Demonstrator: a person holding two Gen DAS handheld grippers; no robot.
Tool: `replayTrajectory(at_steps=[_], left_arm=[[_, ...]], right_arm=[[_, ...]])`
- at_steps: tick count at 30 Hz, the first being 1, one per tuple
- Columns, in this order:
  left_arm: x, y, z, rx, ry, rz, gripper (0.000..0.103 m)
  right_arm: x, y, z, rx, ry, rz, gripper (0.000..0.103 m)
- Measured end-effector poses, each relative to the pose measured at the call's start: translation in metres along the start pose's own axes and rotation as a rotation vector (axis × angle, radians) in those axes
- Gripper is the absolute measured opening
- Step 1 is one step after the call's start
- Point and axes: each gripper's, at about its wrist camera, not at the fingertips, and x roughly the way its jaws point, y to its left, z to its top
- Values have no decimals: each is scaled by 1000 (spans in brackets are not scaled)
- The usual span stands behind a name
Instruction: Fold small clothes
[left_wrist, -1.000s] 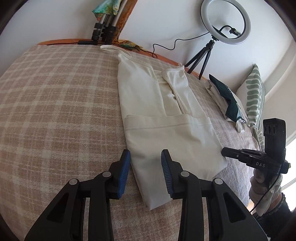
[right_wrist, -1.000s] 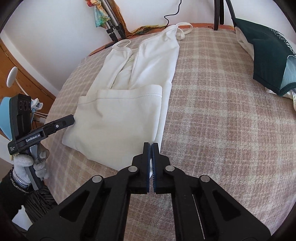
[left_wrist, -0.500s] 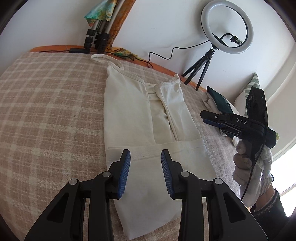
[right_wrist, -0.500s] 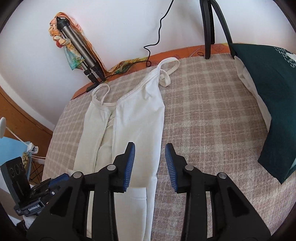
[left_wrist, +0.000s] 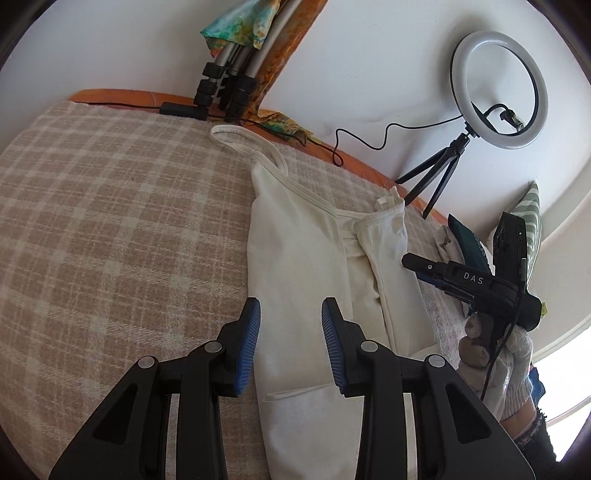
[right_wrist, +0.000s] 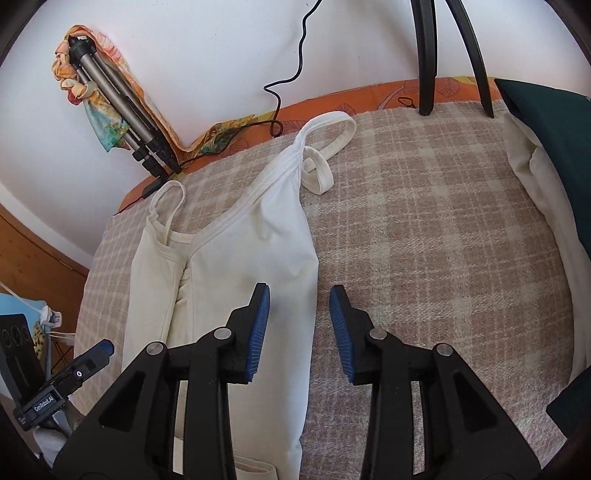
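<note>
A cream strappy top (left_wrist: 299, 258) lies on the checked beige blanket (left_wrist: 110, 229), sides folded in and its bottom hem folded up over itself. My left gripper (left_wrist: 290, 343) is open and empty, just above the top's left side. My right gripper (right_wrist: 299, 325) is open and empty over the top's (right_wrist: 251, 254) right edge, below the shoulder straps (right_wrist: 325, 147). The right gripper also shows in the left wrist view (left_wrist: 436, 271), over the top's right side.
A ring light on a tripod (left_wrist: 498, 92) stands at the far edge. A folded tripod with a coloured cloth (right_wrist: 110, 110) leans on the wall. A dark green garment on white cloth (right_wrist: 546, 155) lies at the right. A cable (left_wrist: 369, 144) runs along the orange edge.
Both grippers moved forward from the folded hem up along the top toward the straps. The right gripper, shut one second ago, opened and stays open.
</note>
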Motion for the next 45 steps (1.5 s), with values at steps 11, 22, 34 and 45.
replayTrajectory(at_steps=[11,22,34,45], left_arm=[[24,20,24,-21,-6,34,33],[48,19,45,1,-5,-4,44],[68,30,72,-38,-23,-56,44],[83,43,81,-118,18,-189,2]], right_arm=[[-5,-15,7,50,-2,-10,3],[0,5,22,-74,-55,-36,63],[11,-23,32,61,-53,12,1],[13,-35,36,141,-49,140,7]])
